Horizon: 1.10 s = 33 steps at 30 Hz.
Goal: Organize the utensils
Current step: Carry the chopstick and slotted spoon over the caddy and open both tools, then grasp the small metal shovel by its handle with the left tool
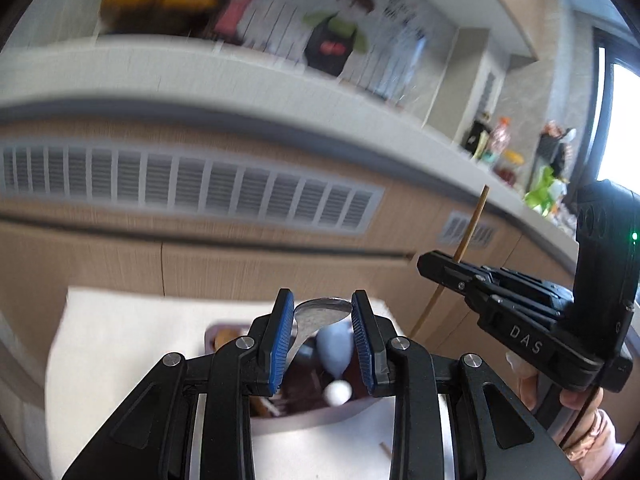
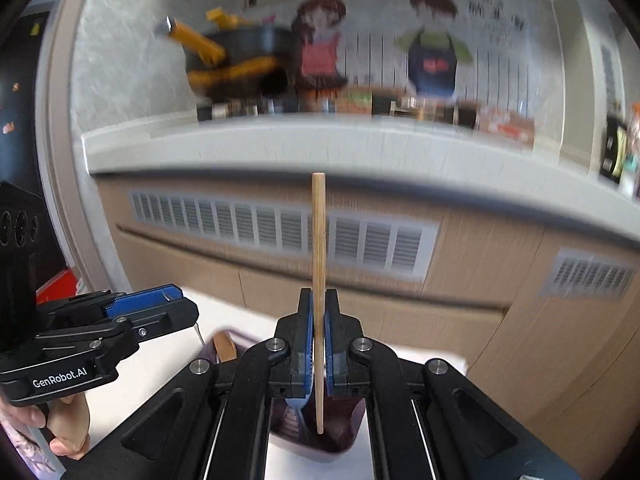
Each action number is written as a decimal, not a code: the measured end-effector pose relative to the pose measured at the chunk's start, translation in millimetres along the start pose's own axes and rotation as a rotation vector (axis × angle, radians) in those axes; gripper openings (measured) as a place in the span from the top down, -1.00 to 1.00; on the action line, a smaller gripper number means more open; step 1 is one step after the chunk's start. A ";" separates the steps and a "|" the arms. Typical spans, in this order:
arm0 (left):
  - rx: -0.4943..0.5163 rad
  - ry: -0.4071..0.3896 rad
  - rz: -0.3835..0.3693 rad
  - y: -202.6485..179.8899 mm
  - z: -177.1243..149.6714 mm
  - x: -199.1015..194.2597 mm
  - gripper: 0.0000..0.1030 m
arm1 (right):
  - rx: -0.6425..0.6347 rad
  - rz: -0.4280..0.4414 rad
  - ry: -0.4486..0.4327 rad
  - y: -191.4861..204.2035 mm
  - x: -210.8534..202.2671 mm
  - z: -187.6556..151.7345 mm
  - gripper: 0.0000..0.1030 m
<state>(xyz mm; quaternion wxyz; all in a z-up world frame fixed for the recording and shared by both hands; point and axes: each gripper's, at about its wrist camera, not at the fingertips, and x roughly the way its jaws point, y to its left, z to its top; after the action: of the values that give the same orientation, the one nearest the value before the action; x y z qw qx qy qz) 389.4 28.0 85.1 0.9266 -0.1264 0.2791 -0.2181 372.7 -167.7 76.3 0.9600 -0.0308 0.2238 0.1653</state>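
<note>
So I've got a metal spoon [image 1: 320,316] pinched in my left gripper [image 1: 322,336]: its bowl sits between the two blue pads [image 1: 280,344], which are only partly closed around it, and the handle drops down toward the tray below. My right gripper [image 2: 319,344] is clamped nearly shut on a wooden chopstick [image 2: 319,264], which stands pretty much upright, sticking well up past the fingertips with its lower end hanging down over the tray.

Right under both grippers is a dark brownish utensil tray [image 1: 304,420] with a pale rim. In it, below the left pads, there's a light blue utensil [image 1: 334,350] and a small white ball-shaped end [image 1: 338,394] of something, plus a brown wooden piece [image 1: 224,336] at the far left corner. From the right wrist I can make out a blue fork [image 2: 296,406] lying inside too. It's blurry, so I can't tell how the compartments divide.

The tray sits on a white table [image 1: 120,340]. One more thin wooden stick [image 1: 386,450] lies on the table just beside the tray. Beyond it is wooden cabinetry with vent grilles [image 2: 280,232].
</note>
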 end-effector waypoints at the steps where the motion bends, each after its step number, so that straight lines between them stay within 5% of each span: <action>1: -0.009 0.015 0.009 3.7 -5.0 6.4 0.40 | 0.010 0.004 0.031 -1.3 12.1 -9.3 0.92; 9: -0.035 0.102 0.068 15.8 -35.7 31.8 0.35 | 0.067 0.004 0.178 -10.9 60.5 -64.0 0.88; 12: -0.008 0.093 0.091 9.7 -37.6 29.4 0.12 | 0.080 0.012 0.198 -13.4 63.4 -72.8 0.30; 14: 0.018 0.072 0.109 4.2 -38.6 23.0 0.08 | 0.090 0.014 0.176 -16.4 54.4 -76.0 -0.33; 18: 0.031 0.053 0.122 -5.0 -37.4 8.0 0.02 | 0.086 -0.007 0.124 -18.7 32.4 -75.1 -0.40; 23: 0.088 0.023 0.142 -30.6 -41.8 -17.4 -0.12 | 0.058 -0.041 0.103 -22.5 -5.0 -87.0 -0.89; 28: 0.137 0.036 0.108 -59.8 -61.8 -35.3 -0.29 | 0.003 -0.097 0.116 -26.2 -40.2 -119.5 -0.99; 33: 0.234 0.137 0.054 -94.8 -100.9 -23.3 -0.30 | -0.037 -0.161 0.136 -37.9 -71.8 -172.2 -0.99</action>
<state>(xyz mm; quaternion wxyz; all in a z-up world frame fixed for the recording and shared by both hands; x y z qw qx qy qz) 282.6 -55.1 47.6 0.9193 0.0051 0.3175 -0.2324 252.3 -248.2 -47.3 0.9521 -0.0777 0.2820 0.0895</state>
